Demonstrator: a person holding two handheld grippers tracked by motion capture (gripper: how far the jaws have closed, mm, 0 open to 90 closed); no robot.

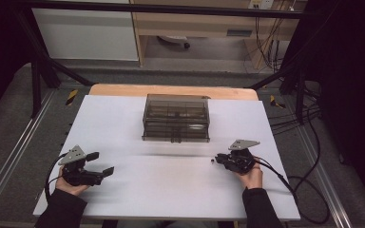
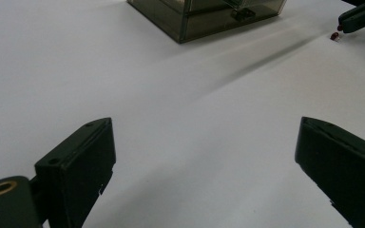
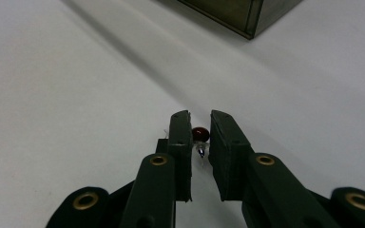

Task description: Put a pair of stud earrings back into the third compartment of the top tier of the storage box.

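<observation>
Right gripper just nabbed the tiny red bead

right gripper (image 3: 200,124) has its jaws pinching the red bead (image 3: 200,134) on the white table (image 1: 171,190), in front of the smoky plastic box (image 1: 176,117), off to its right; left gripper (image 1: 100,164) idles spread wide. Guessing pick-up step, next it needs a steady lift toward the box

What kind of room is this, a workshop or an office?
Probably a lab recording bench: a white table inside a black metal frame, loose cables on the floor, and a person working handheld grippers near a smoky plastic box.
</observation>
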